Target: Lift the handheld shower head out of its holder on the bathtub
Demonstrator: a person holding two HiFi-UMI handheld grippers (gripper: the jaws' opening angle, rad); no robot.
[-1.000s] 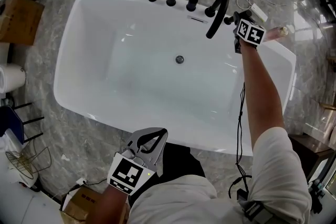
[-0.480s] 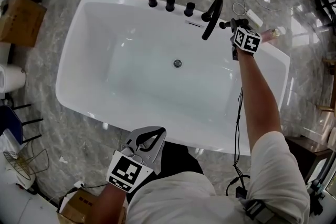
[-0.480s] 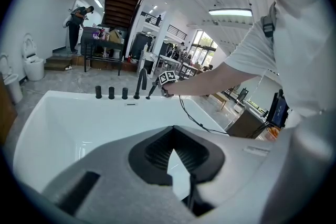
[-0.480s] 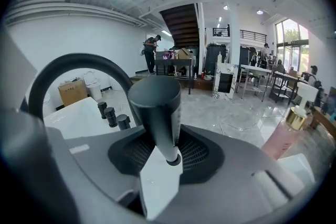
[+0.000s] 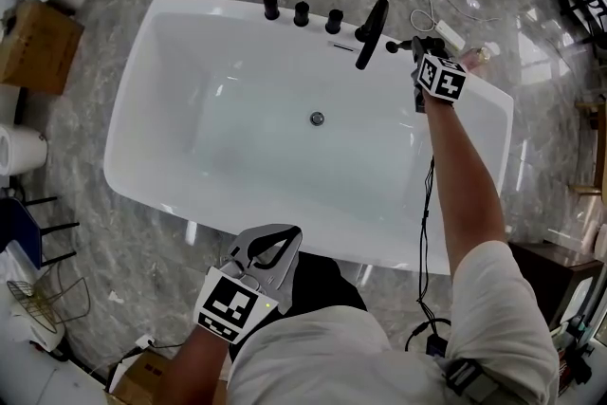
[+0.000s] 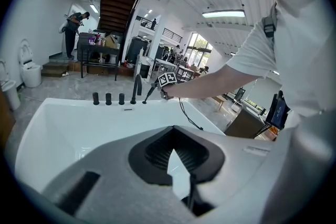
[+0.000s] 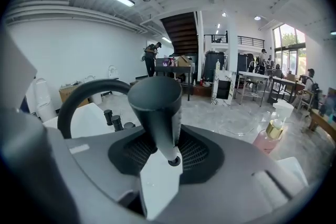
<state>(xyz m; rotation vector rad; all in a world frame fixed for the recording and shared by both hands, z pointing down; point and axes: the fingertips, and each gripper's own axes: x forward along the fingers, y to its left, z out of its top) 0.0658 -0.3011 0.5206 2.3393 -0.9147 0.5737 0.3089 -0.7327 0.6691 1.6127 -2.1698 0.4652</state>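
The black handheld shower head [image 7: 156, 105] stands upright between my right gripper's [image 7: 163, 147] pads, which are shut on its tapered handle. In the head view that gripper [image 5: 424, 49] hovers over the far right corner of the white bathtub [image 5: 152, 62], with the shower head [image 5: 410, 44] poking out toward the curved black spout [image 5: 372, 33]. The holder itself is hidden under the gripper. My left gripper [image 5: 272, 236] hangs shut and empty outside the tub's near rim, close to my body; in its own view its jaws [image 6: 170, 136] hold nothing.
Three black knobs [image 5: 301, 12] line the far rim left of the spout. A pink bottle with a gold cap [image 7: 270, 136] stands right of the right gripper. A white cable [image 5: 432, 14] lies on the marble floor. A cardboard box [image 5: 33, 43] sits far left.
My right gripper has risen with the shower head in its grip. The left gripper has lifted slightly. The view has shifted a little over the tub.
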